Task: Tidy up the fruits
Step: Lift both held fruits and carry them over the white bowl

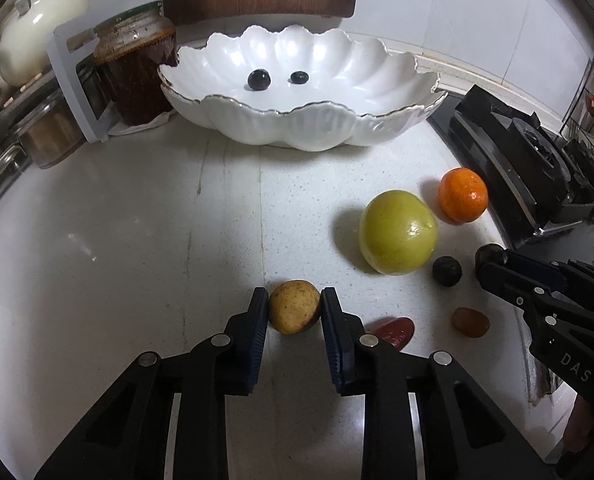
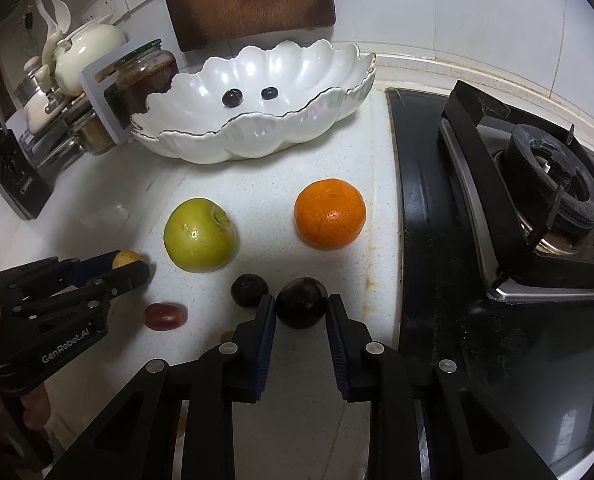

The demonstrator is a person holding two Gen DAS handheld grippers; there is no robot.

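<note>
Gripping 2 fruits on the worktop [image 1: 137, 220]

Left hand-held gripper [image 1: 295, 304] clamps a round yellowish fruit [image 1: 295, 307], no clear long axis; right hand-held gripper [image 2: 301, 307] clamps a dark plum [image 2: 301, 302], stem dimple facing up; both near the scalloped bowl [image 1: 297, 128].

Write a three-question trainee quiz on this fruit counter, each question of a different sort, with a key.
1. True or false: the white scalloped bowl already holds two small dark berries.
2. Multiple choice: the left claw is shut on which item? A) the green apple B) the small yellow-brown fruit C) the orange mandarin
3. Fill in: the right claw is closed on a ____ round fruit, with the gas stove on its right.

Key: 1 true; 2 B; 3 dark.
</note>
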